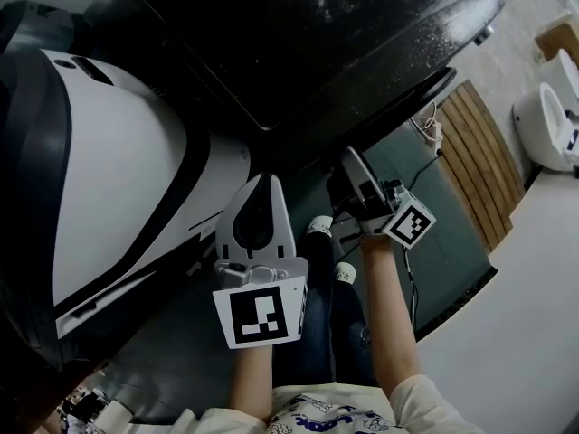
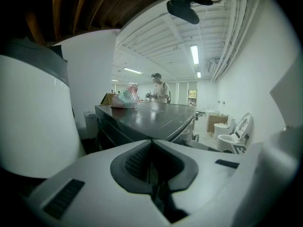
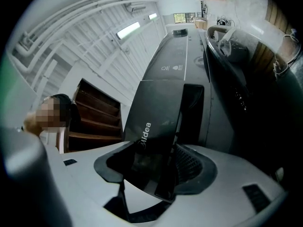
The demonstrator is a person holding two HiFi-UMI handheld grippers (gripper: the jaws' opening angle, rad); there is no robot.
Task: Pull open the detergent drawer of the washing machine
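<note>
The washing machine (image 1: 317,34) is dark with a flat top, seen from above in the head view. Its detergent drawer front (image 3: 161,122), a dark panel with white lettering, stands out from the machine (image 3: 173,60) toward the camera. My right gripper (image 1: 355,159) is at the machine's front. In the right gripper view that gripper (image 3: 158,155) straddles the drawer front with the jaws wide, and a ribbed pad (image 3: 189,162) shows beside the panel's edge. My left gripper (image 1: 268,183) hangs to the left, apart from the machine. Its jaws (image 2: 151,143) meet at the tips with nothing between them.
A large white rounded appliance (image 1: 118,179) fills the left. A wooden slat mat (image 1: 479,161), a cable (image 1: 432,134) and white toilets (image 1: 547,125) lie right. A bag (image 2: 125,98) sits on the machine top, a person (image 2: 160,89) stands beyond. Wooden stairs (image 3: 94,112) rise nearby.
</note>
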